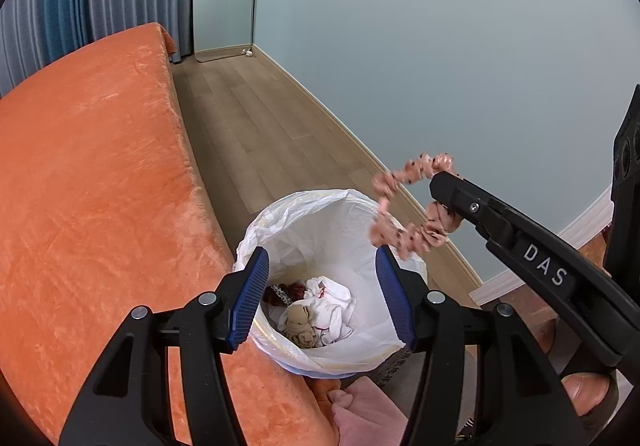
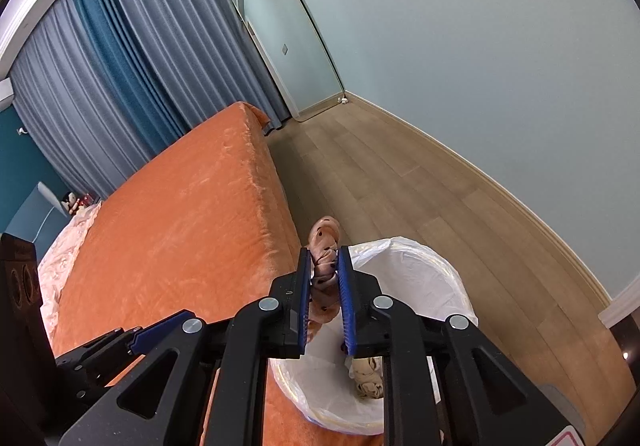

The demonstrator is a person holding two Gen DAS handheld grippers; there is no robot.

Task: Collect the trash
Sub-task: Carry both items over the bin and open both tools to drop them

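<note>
While the left gripper [image 1: 320, 296] gapes, the right gripper [image 2: 324, 280] pinches a scrunchie [image 1: 412, 205] (pink, dotted).

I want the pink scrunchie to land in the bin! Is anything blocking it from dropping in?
Nothing visible blocks it. The right gripper holds the scrunchie above the far rim of the bin, whose mouth is open. The left gripper hangs open over the bin's near side, apart from the scrunchie.
</note>
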